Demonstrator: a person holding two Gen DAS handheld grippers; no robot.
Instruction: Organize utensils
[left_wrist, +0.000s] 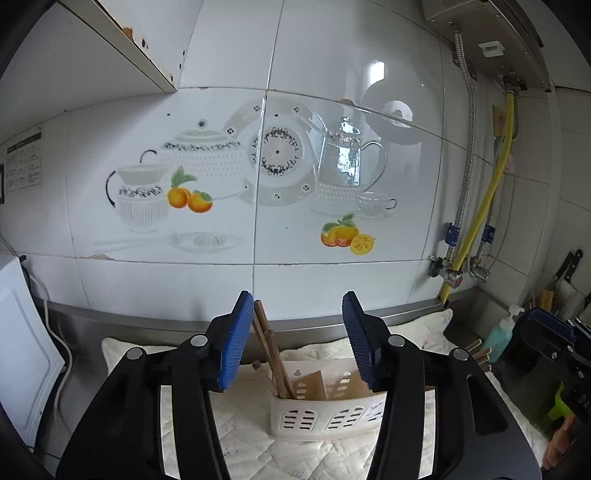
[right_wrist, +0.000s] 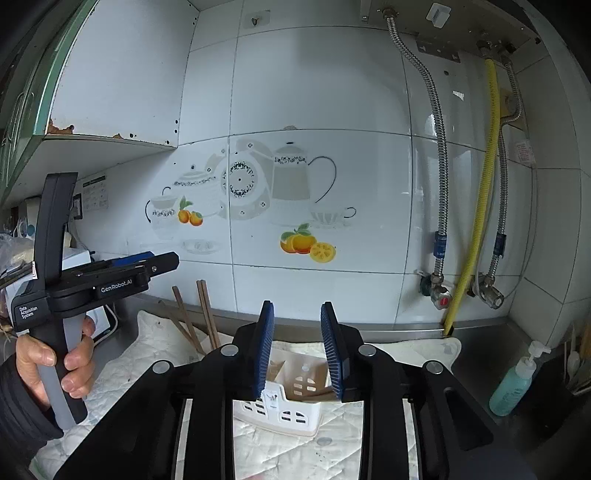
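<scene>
A white slotted utensil holder (left_wrist: 325, 417) (right_wrist: 280, 406) stands on a quilted cream mat (left_wrist: 258, 424) (right_wrist: 147, 369). Brown wooden chopsticks (left_wrist: 273, 354) (right_wrist: 207, 317) lean upright in its left end. My left gripper (left_wrist: 297, 325) hovers above the holder, jaws open, with the chopstick tops just inside its left pad (left_wrist: 236, 343) and not pinched. In the right wrist view a hand holds that left gripper (right_wrist: 147, 262) to the left. My right gripper (right_wrist: 298, 343) is open and empty over the holder's right part. It shows at the far right (left_wrist: 550, 332) in the left wrist view.
The tiled wall with painted teapots rises just behind the mat. Gas pipes and valves (right_wrist: 443, 291) sit at the back right. A teal soap bottle (right_wrist: 517, 384) and knives (left_wrist: 569, 266) stand to the right, and a white appliance (left_wrist: 22, 332) to the left.
</scene>
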